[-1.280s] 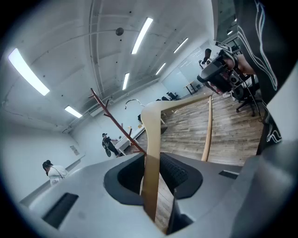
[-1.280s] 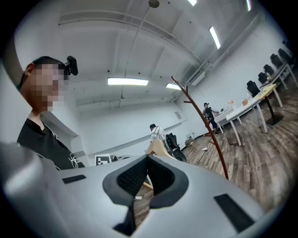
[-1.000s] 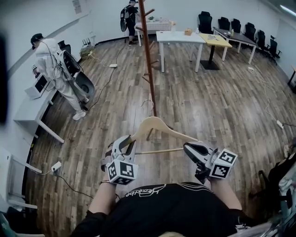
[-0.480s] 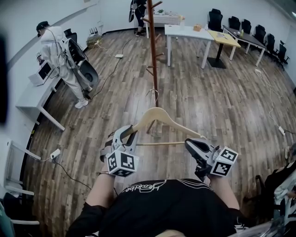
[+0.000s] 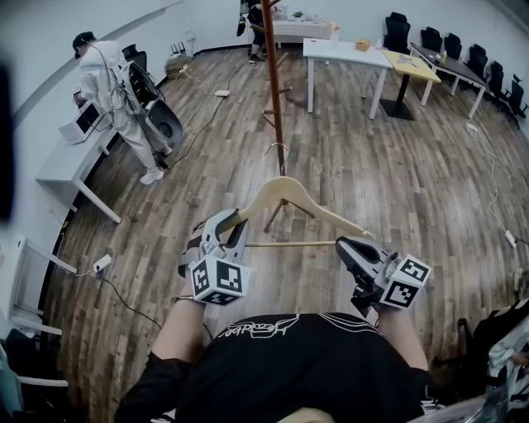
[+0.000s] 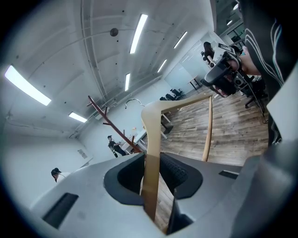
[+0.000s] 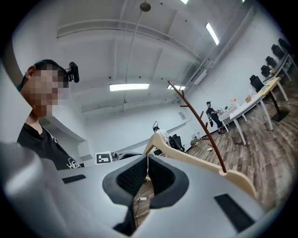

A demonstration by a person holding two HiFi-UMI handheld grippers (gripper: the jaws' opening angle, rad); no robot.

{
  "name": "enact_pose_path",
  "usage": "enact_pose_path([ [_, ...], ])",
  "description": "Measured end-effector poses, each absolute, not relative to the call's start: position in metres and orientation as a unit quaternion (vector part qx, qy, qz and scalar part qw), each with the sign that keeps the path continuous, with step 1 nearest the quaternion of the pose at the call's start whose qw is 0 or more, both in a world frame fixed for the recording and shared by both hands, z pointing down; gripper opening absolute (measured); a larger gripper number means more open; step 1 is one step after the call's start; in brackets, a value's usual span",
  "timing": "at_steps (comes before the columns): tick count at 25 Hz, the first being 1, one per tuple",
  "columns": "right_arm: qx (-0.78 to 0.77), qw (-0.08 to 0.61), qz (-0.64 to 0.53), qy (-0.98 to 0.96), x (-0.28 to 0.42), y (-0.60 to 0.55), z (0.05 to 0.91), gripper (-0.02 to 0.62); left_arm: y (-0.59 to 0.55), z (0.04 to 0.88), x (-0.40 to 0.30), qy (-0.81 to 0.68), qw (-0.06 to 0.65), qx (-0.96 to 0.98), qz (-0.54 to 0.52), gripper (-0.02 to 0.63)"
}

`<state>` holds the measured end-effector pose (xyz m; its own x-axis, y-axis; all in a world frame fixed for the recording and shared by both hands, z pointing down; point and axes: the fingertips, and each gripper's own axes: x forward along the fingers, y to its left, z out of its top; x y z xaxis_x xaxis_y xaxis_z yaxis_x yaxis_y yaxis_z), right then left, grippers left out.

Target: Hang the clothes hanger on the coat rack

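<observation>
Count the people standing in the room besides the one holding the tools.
2. A person in white stands by the left desk; a person in dark clothes stands at the far end behind the coat rack, partly cut off. Others may be hidden.

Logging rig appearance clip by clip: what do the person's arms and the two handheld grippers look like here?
The left gripper and right gripper have light grey moulded bodies, with black textured lining on the fingers. Each carries a white cube with black square markers. The person wears a black short-sleeved T-shirt with white lettering; the forearms are bare. No cables show on either gripper.
</observation>
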<state>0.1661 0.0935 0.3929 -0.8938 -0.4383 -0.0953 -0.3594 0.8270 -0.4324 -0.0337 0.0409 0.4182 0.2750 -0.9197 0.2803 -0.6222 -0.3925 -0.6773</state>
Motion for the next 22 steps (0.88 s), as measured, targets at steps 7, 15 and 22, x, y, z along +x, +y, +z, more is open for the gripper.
enact_pose_path([
  [7,-0.200,0.103,-0.206,0.952,0.182,0.089,0.394,0.039,0.035,0.409,-0.020,0.510,0.235,-0.759,-0.329,0.097],
  [15,-0.199,0.097,-0.213,0.952,0.174,0.062,0.401,0.038,0.007,0.411,-0.035,0.514,0.233,-0.757,-0.330,0.097],
  [22,-0.221,0.092,-0.224,0.945,0.157,0.002,0.413,0.040,-0.063,0.425,-0.055,0.502,0.227,-0.767,-0.328,0.097],
])
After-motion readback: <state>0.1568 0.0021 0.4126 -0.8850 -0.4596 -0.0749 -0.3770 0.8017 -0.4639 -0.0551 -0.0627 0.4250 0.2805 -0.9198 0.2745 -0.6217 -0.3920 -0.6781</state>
